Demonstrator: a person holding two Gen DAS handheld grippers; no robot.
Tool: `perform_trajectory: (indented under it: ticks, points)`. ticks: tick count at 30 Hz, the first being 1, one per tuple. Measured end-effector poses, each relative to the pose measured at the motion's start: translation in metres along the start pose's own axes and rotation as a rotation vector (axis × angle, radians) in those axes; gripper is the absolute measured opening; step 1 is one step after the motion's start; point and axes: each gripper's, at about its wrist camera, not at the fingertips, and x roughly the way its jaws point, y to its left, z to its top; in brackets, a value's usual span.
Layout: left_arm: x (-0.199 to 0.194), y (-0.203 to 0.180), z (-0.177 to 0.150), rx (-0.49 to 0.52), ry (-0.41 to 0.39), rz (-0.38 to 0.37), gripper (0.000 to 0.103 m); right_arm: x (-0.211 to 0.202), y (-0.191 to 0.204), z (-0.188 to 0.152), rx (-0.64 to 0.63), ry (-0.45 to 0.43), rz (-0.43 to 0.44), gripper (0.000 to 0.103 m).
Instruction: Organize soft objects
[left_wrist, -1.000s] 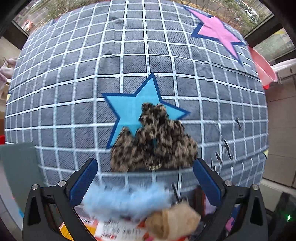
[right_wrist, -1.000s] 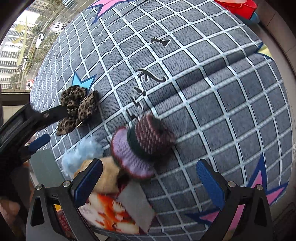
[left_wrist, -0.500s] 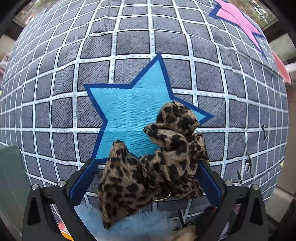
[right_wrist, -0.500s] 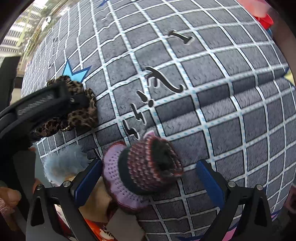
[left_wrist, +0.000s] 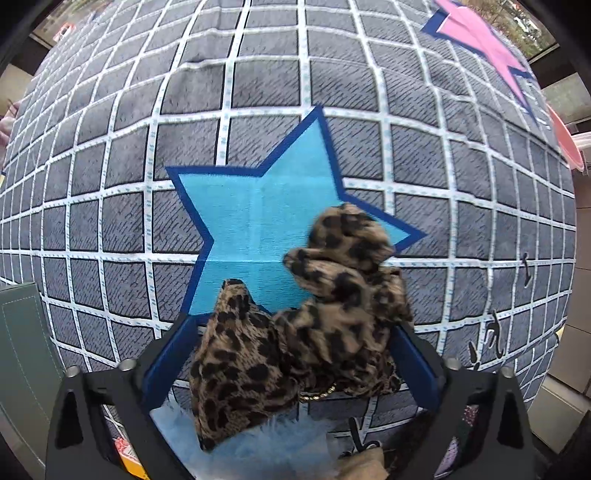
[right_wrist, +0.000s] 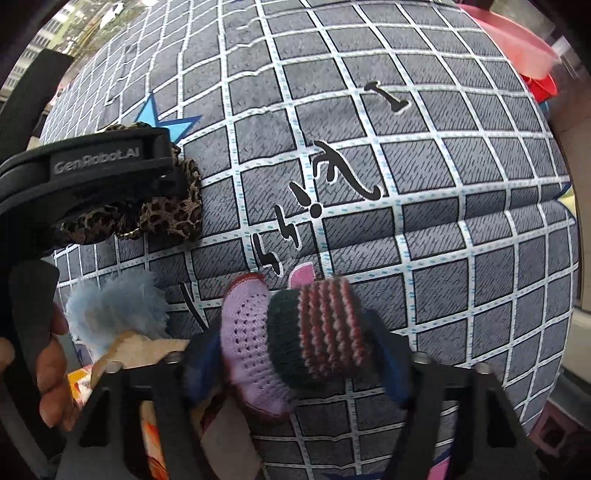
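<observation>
A leopard-print fabric bow (left_wrist: 306, 332) lies on the grey checked cloth over a blue star (left_wrist: 258, 225). My left gripper (left_wrist: 291, 362) has its blue fingers (left_wrist: 166, 358) closed against both sides of the bow. The bow and the left gripper also show in the right wrist view (right_wrist: 170, 214). My right gripper (right_wrist: 295, 354) is shut on a knitted purple, dark green and maroon hat (right_wrist: 295, 339). A fluffy light blue piece (right_wrist: 114, 310) and a tan soft piece (right_wrist: 144, 347) lie near the cloth's front edge.
The grey checked cloth (left_wrist: 332, 92) has a pink star (left_wrist: 480, 40) at the far right and black lettering (right_wrist: 332, 184). A pink basin (right_wrist: 517, 37) stands beyond the cloth. A colourful printed package (right_wrist: 155, 443) lies at the front edge.
Both grippers moved in and closed: the left around the leopard bow, the right around the knitted hat. The hat now stands between the right fingers.
</observation>
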Motion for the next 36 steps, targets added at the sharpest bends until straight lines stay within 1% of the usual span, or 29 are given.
perform_trajectory:
  ticks: [1, 2, 3, 4, 6, 9, 13, 14, 15, 21, 25, 26, 27, 31, 36]
  points:
    - [-0.004, -0.004, 0.000, 0.021, -0.019, -0.001, 0.082, -0.002, 0.000, 0.000, 0.003, -0.001, 0.010, 0.066]
    - [-0.010, -0.009, -0.001, 0.054, -0.041, -0.004, 0.074, -0.003, -0.003, -0.001, 0.008, -0.001, 0.019, 0.063]
    - [-0.014, -0.015, -0.002, 0.092, -0.056, -0.010, 0.053, -0.004, -0.005, -0.001, 0.015, -0.001, 0.032, 0.062]
    - [-0.017, -0.021, -0.001, 0.125, -0.056, -0.022, 0.047, -0.006, -0.007, -0.002, 0.025, -0.002, 0.047, 0.061]
    - [-0.020, -0.024, -0.001, 0.142, -0.048, -0.035, 0.043, -0.010, -0.011, -0.001, 0.038, -0.008, 0.066, 0.060]
    - [-0.030, -0.027, -0.002, 0.155, -0.073, -0.037, 0.043, -0.020, -0.018, -0.001, 0.055, -0.022, 0.083, 0.060]
    - [-0.054, -0.029, -0.009, 0.176, -0.110, -0.062, 0.044, -0.033, -0.029, 0.000, 0.093, -0.035, 0.104, 0.060]
    - [-0.062, -0.030, -0.011, 0.183, -0.124, -0.070, 0.044, -0.035, -0.033, 0.000, 0.102, -0.036, 0.108, 0.060]
    - [-0.069, -0.030, -0.013, 0.188, -0.133, -0.080, 0.044, -0.036, -0.046, 0.006, 0.110, -0.035, 0.112, 0.060]
    - [-0.103, -0.028, -0.031, 0.216, -0.172, -0.122, 0.044, -0.049, -0.064, -0.004, 0.147, -0.040, 0.128, 0.060]
    - [-0.120, -0.023, -0.051, 0.268, -0.181, -0.148, 0.044, -0.052, -0.065, -0.016, 0.161, -0.036, 0.139, 0.060]
    - [-0.122, -0.027, -0.067, 0.285, -0.184, -0.149, 0.044, -0.055, -0.063, -0.021, 0.163, -0.037, 0.138, 0.060]
    - [-0.123, -0.026, -0.073, 0.300, -0.184, -0.152, 0.044, -0.056, -0.062, -0.025, 0.167, -0.038, 0.137, 0.060]
    - [-0.128, -0.022, -0.106, 0.351, -0.171, -0.180, 0.044, -0.061, -0.059, -0.046, 0.195, -0.038, 0.142, 0.060]
    - [-0.132, -0.012, -0.138, 0.389, -0.149, -0.204, 0.045, -0.068, -0.052, -0.068, 0.212, -0.042, 0.138, 0.060]
